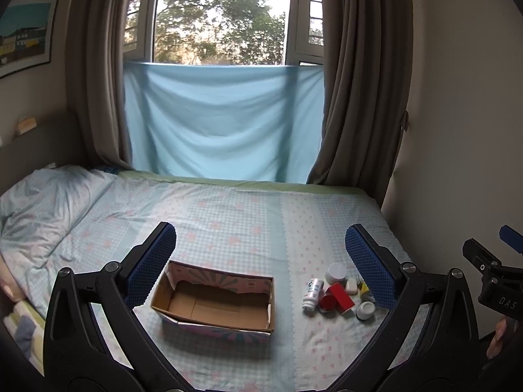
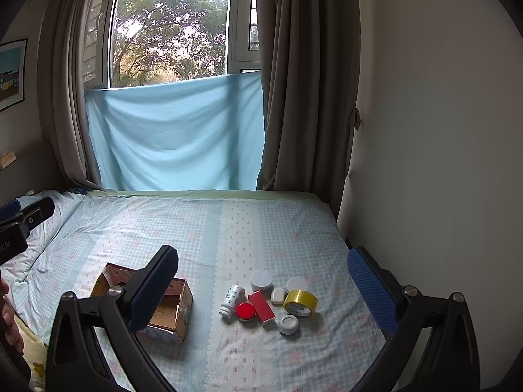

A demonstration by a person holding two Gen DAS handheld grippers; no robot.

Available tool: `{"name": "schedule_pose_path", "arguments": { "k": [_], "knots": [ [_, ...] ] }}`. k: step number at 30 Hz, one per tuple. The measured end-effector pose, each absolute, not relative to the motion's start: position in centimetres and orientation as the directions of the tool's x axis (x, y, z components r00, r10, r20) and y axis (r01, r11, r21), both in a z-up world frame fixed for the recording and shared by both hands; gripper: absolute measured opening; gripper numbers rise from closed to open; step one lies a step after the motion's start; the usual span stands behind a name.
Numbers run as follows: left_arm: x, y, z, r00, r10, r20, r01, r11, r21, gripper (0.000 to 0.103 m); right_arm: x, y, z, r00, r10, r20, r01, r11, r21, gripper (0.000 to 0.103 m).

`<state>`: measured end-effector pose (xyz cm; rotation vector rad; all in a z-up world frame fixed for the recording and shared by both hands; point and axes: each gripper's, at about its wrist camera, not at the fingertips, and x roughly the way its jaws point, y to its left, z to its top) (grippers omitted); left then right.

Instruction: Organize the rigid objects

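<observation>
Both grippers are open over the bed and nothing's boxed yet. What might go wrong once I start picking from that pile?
1. The items lie packed together: the red box touches the red lid and the bottle, so closing on one may shove its neighbours.
2. The bottle lies on its side and may roll on the soft sheet.
3. The cardboard box has torn, uneven walls and looks light; a bump could slide it.

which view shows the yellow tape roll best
The right wrist view: the yellow tape roll lies in full sight among the small containers on the bed. In the left wrist view the left hand-held gripper's right finger covers nearly all of it, leaving only a yellow sliver.
</observation>
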<state>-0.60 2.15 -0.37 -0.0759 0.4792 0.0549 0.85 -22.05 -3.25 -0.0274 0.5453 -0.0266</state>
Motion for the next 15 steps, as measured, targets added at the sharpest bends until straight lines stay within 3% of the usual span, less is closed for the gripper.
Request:
{"name": "schedule_pose_path", "arguments": {
  "k": [15],
  "knots": [
    [-0.88, 1.89, -0.26, 0.886, 0.033, -0.462, -0.067, 0.996, -0.057, 0.103, 0.44, -22.10, -2.98, 0.861, -0.031, -0.508, 0.027, 1.000, -0.016, 0.103]
  ]
}}
